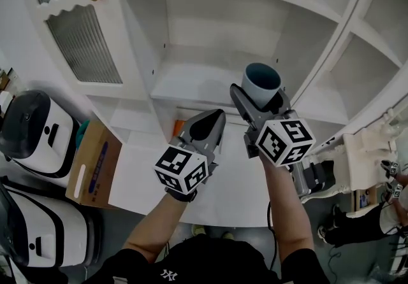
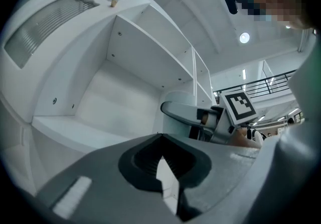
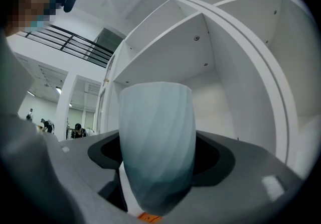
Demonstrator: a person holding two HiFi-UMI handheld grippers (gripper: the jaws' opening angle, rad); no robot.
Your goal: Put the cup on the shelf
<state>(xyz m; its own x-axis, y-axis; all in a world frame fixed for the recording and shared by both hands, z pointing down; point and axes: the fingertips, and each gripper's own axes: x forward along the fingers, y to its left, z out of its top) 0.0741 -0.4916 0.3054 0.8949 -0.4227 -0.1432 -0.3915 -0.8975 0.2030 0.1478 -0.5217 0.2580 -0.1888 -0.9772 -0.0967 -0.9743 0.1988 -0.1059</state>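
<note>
Here, pinching the pale blue cup (image 1: 262,83) upright in the right tongs (image 1: 257,102), near the white shelf (image 1: 191,88), apparently not yet on it; holding the left tongs (image 1: 214,121) pressed together, empty.

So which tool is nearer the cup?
Right. The right tool is shut on the cup; the left tool is shut and empty, to the cup's left, apart from it.

Pale blue ribbed cup (image 3: 156,142), upright before white shelf (image 1: 191,88).
</note>
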